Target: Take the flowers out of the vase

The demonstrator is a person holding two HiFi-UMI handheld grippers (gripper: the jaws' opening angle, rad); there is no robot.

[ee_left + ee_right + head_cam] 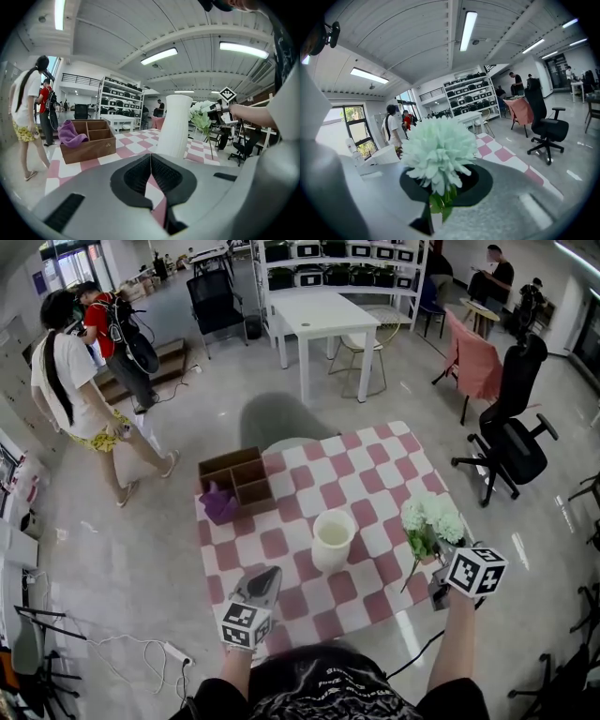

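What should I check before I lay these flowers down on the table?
1. Are the flowers out of the vase: ok, held off to its right in the head view.
2. Hold by the right gripper: ok, jaws shut on the stem below the bloom.
3. Is the vase upright: ok, it stands on the checked table, and its mouth looks empty.
4. Is the left gripper free: ok, jaws together, nothing between them.
5. Is the stem end touching the table: cannot tell.
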